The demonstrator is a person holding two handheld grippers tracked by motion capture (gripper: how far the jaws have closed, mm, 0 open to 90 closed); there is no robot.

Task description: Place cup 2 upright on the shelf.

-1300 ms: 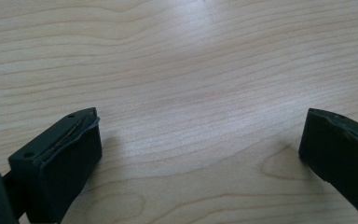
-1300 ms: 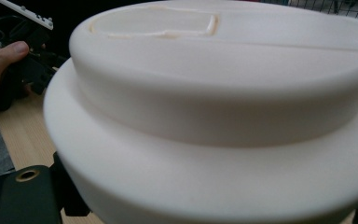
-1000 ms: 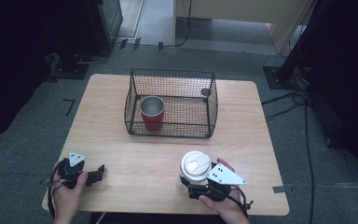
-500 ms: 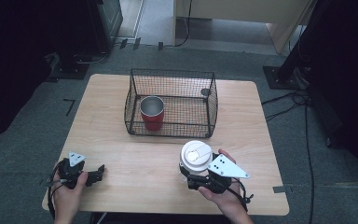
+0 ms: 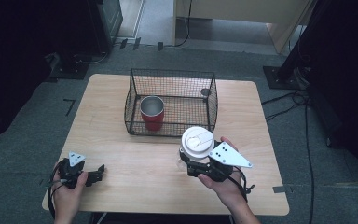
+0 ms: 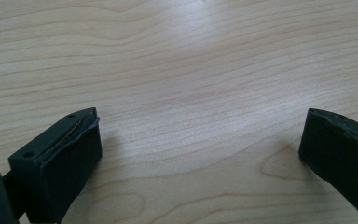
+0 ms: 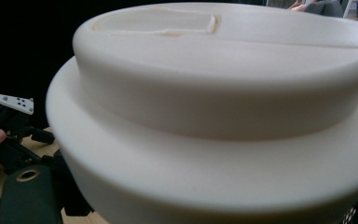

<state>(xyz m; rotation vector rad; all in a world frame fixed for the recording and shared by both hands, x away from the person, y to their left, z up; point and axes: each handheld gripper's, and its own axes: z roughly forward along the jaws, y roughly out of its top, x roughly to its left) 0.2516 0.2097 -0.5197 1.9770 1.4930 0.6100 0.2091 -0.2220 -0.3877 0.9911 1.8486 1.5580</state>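
- High view: right gripper (image 5: 192,164) is gripping a white-lidded cup (image 5: 197,141) above the worktop (image 5: 135,161), just in front of the basket (image 5: 172,100).
- Left gripper (image 5: 95,174) is resting on the worktop, jaws standing wide apart.

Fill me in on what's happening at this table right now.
A person holds a gripper in each hand at a wooden table. The right gripper is shut on a white lidded cup and holds it near the front of a black wire basket. A red cup stands upright inside that basket. The left gripper rests low by the table's near left corner, jaws open and nothing between them.
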